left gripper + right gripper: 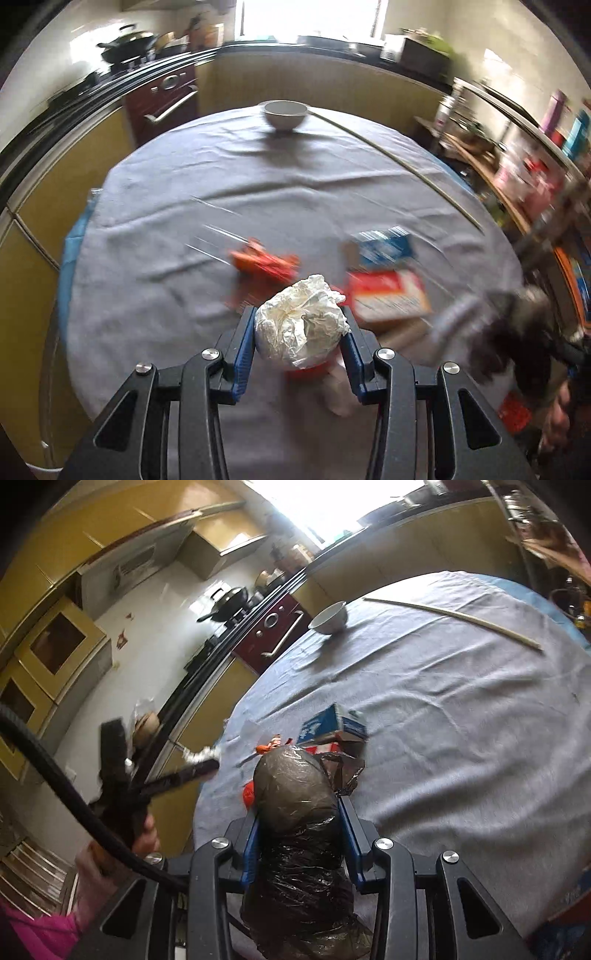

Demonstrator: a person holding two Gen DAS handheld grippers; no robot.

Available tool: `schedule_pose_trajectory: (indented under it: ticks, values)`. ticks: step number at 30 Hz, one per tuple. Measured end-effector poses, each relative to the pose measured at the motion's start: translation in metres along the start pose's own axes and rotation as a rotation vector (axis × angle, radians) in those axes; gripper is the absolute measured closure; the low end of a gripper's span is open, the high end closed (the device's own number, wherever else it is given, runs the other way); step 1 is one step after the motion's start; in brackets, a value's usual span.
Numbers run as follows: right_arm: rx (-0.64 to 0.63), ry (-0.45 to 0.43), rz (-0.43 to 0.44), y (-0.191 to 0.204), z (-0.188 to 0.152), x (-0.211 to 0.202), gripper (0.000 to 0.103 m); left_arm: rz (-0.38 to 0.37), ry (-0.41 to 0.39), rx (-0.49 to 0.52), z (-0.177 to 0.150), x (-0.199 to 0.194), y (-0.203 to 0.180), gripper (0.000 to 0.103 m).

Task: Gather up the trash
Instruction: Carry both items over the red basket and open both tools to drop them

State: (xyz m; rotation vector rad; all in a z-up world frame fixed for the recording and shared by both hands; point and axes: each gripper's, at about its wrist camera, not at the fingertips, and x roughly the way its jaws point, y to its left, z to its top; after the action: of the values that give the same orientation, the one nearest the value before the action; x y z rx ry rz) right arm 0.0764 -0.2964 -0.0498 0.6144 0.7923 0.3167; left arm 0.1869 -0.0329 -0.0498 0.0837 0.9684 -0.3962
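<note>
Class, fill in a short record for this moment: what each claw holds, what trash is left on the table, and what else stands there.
left claw: shut on a crumpled white paper ball
right claw: shut on a dark plastic bag
trash left on the table: orange wrapper, blue box, red-and-white box
other items: white bowl, chopstick
surface: grey cloth
image quality: left view blurred

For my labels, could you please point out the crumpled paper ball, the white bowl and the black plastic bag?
crumpled paper ball [301, 321]: left wrist view, middle of its front face.
white bowl [284, 118]: left wrist view, its outer wall.
black plastic bag [295, 794]: right wrist view, its bulging top.
</note>
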Motion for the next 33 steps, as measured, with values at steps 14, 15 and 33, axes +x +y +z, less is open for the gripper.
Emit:
schedule_pose_trajectory:
  ticks: [14, 15, 33]
  values:
    - [0.138, -0.109, -0.046, -0.049, -0.031, -0.063, 0.063, -0.146, 0.029, 0.11, -0.052, -0.001, -0.099, 0.058]
    - [0.139, -0.12, -0.051, -0.052, -0.033, -0.069, 0.063, -0.157, 0.024, 0.124, -0.053, -0.001, -0.105, 0.058]
    - [0.341, -0.274, -0.329, -0.181, -0.093, -0.195, 0.061, -0.377, 0.192, 0.481, -0.069, 0.05, -0.299, 0.056]
